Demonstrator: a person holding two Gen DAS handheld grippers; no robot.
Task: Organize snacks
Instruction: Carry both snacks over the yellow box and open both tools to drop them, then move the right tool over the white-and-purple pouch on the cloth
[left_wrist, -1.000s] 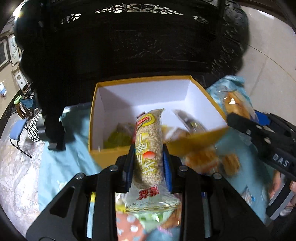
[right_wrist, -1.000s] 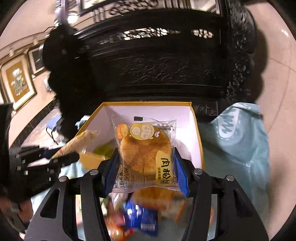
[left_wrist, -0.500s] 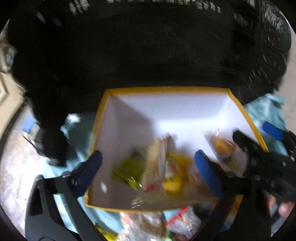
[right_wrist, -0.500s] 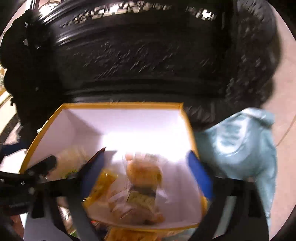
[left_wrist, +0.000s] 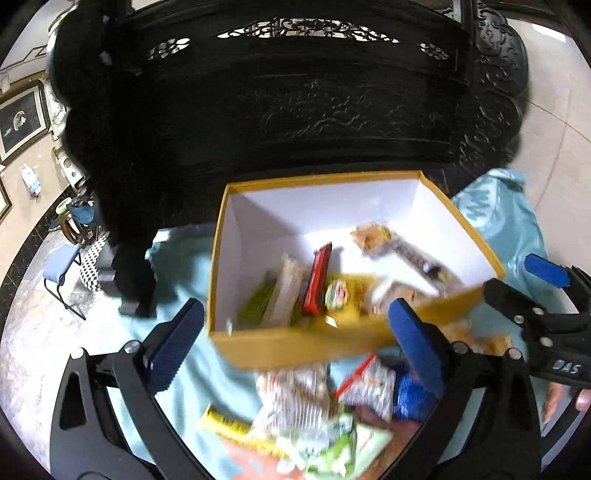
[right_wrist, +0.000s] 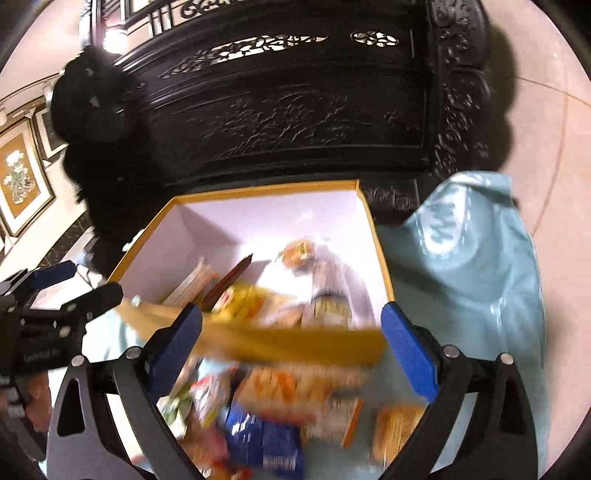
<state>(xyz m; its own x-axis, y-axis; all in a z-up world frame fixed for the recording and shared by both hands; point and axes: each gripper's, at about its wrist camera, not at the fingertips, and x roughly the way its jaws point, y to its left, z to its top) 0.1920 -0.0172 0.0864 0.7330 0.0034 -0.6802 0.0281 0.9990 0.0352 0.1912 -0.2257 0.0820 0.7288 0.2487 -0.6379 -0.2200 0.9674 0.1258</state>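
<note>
A yellow box (left_wrist: 332, 181) with a white inside stands on a light blue cloth (left_wrist: 509, 229). In it lie a rice bar (left_wrist: 284, 291), a red bar (left_wrist: 317, 280), a green packet (left_wrist: 256, 302) and a round cake packet (left_wrist: 373, 234). My left gripper (left_wrist: 295, 347) is open and empty just before the box's near wall. My right gripper (right_wrist: 293, 349) is also open and empty, at the same near wall, with the cake packet (right_wrist: 299, 253) in the box (right_wrist: 266, 190) beyond it. Loose snacks (right_wrist: 258, 424) are piled under both grippers.
A tall, dark carved wooden cabinet (left_wrist: 295, 110) stands right behind the box. The loose snack pile (left_wrist: 314, 406) covers the cloth on the near side. The cloth (right_wrist: 461, 277) hangs over the table's right edge. A blue chair (left_wrist: 59, 266) is on the floor far left.
Both grippers have opened and let go: the rice bar and the cake packet now lie in the box. Both grippers reached over the box, then drew back to its near wall.
</note>
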